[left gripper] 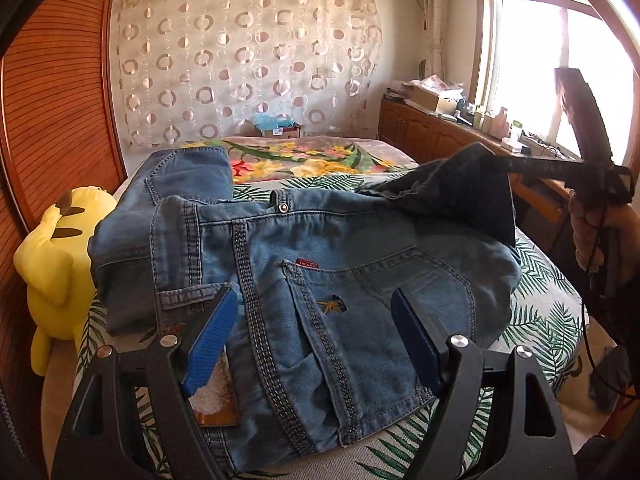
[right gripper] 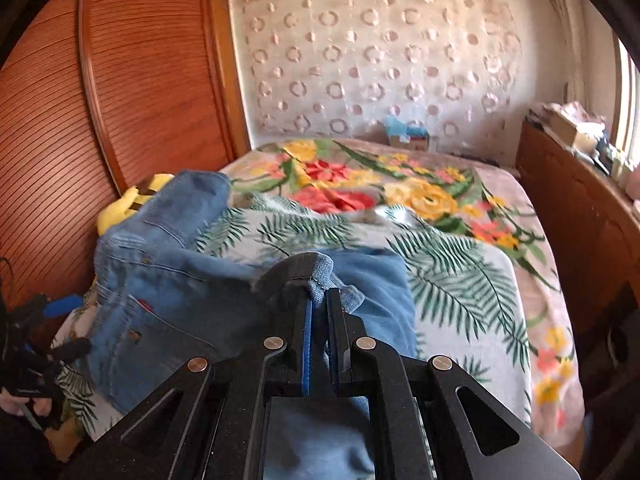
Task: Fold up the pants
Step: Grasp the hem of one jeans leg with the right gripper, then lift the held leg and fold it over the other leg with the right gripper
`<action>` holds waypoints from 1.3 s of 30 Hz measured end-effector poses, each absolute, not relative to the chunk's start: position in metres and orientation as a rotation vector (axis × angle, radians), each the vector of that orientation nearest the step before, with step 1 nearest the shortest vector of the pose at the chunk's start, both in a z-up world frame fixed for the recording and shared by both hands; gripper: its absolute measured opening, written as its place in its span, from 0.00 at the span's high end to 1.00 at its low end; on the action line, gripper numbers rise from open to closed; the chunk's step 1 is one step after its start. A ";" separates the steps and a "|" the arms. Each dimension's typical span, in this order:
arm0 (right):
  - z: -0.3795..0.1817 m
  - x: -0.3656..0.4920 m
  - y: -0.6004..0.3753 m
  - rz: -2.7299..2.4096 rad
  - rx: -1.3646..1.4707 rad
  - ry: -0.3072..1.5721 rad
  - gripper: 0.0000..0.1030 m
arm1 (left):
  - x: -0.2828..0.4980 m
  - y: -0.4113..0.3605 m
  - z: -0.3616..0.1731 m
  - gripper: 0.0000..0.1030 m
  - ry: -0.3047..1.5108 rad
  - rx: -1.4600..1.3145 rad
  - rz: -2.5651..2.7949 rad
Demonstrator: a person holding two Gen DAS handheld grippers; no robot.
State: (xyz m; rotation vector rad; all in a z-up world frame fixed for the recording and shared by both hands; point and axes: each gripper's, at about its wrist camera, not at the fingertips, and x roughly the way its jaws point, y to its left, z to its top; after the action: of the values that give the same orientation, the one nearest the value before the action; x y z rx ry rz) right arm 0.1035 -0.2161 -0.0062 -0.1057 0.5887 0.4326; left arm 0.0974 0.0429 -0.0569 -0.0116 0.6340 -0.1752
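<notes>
Blue denim pants point(left gripper: 320, 272) lie partly folded on a bed, back pocket up, waistband to the left. My left gripper point(left gripper: 316, 320) is open, its blue pads point(left gripper: 212, 340) just above the seat of the pants, holding nothing. My right gripper point(right gripper: 319, 300) is shut on a hem of the pants point(right gripper: 312, 276) and lifts that part above the rest. In the left wrist view the right gripper point(left gripper: 520, 166) shows at the right, holding the raised dark fold. The pants also show in the right wrist view point(right gripper: 180, 300).
The bed has a leaf-print sheet point(left gripper: 540, 320) and a floral blanket point(right gripper: 400, 192). A yellow plush toy point(left gripper: 56, 272) sits at the bed's left edge by a wooden sliding door point(left gripper: 52, 100). A wooden cabinet point(left gripper: 432, 132) with clutter stands under the window at the right.
</notes>
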 end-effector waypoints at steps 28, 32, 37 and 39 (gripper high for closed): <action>-0.017 0.090 -0.176 0.564 -0.264 0.556 0.79 | 0.103 0.031 -0.066 0.23 0.667 -0.014 -0.192; -0.028 0.095 -0.166 0.543 -0.329 0.589 0.81 | 0.104 0.031 -0.069 0.23 0.674 -0.017 -0.193; -0.019 0.104 -0.172 0.523 -0.314 0.603 0.97 | 0.103 0.031 -0.067 0.23 0.680 -0.016 -0.194; 0.006 0.102 -0.176 0.517 -0.268 0.556 0.97 | 0.102 0.032 -0.064 0.23 0.673 -0.017 -0.191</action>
State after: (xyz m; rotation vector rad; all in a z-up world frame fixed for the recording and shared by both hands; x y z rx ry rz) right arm 0.1017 -0.1764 0.0055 -0.2676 0.5556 0.5167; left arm 0.1023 0.0317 -0.0642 -0.0168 0.6734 -0.1914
